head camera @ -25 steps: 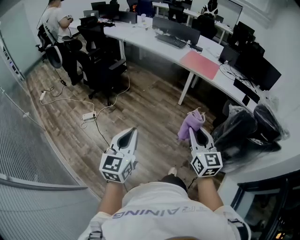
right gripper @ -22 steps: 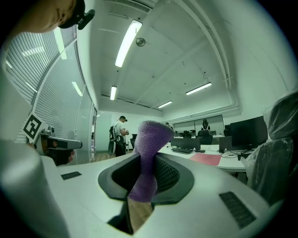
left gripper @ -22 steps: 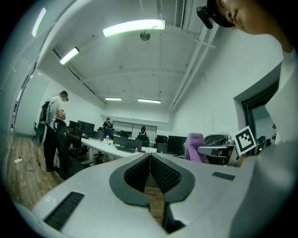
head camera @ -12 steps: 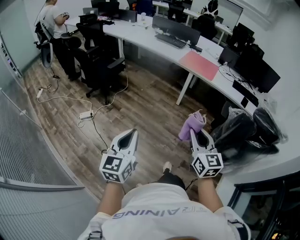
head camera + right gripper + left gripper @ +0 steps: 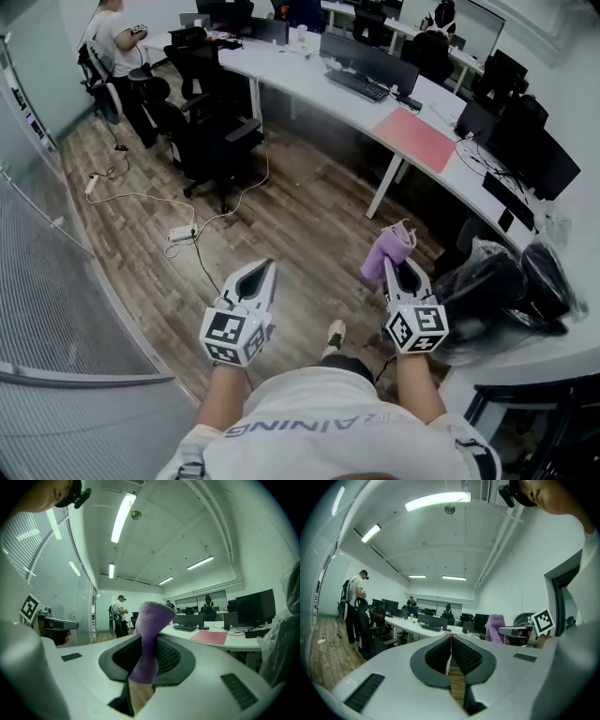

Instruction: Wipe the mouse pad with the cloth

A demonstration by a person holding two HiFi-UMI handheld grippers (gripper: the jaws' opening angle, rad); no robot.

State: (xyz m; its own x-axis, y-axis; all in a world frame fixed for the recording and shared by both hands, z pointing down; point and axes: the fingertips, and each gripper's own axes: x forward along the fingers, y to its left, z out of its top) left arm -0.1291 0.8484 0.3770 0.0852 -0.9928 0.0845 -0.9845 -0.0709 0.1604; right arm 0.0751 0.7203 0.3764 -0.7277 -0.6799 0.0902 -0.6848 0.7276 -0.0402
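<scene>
A purple cloth (image 5: 388, 250) sticks up out of my right gripper (image 5: 397, 269), which is shut on it; in the right gripper view the cloth (image 5: 149, 639) stands bunched between the jaws. My left gripper (image 5: 262, 269) is shut with nothing in it, its jaws pressed together (image 5: 451, 644). The pink mouse pad (image 5: 414, 139) lies flat on the long white desk (image 5: 309, 77), well ahead of both grippers and up to the right. It also shows as a pink sheet (image 5: 212, 637) in the right gripper view. Both grippers hang over the wooden floor.
A keyboard (image 5: 356, 84) and monitors (image 5: 366, 60) stand on the desk left of the pad. Black office chairs (image 5: 211, 122) and a floor power strip with cables (image 5: 178, 232) lie left. Black bags (image 5: 497, 291) crowd the right. A person (image 5: 111, 42) stands far left.
The view has shifted slightly: desk and mouse pad now sit a little further right and lower in the frame. Both grippers keep their pose, the cloth still held in the right one.
</scene>
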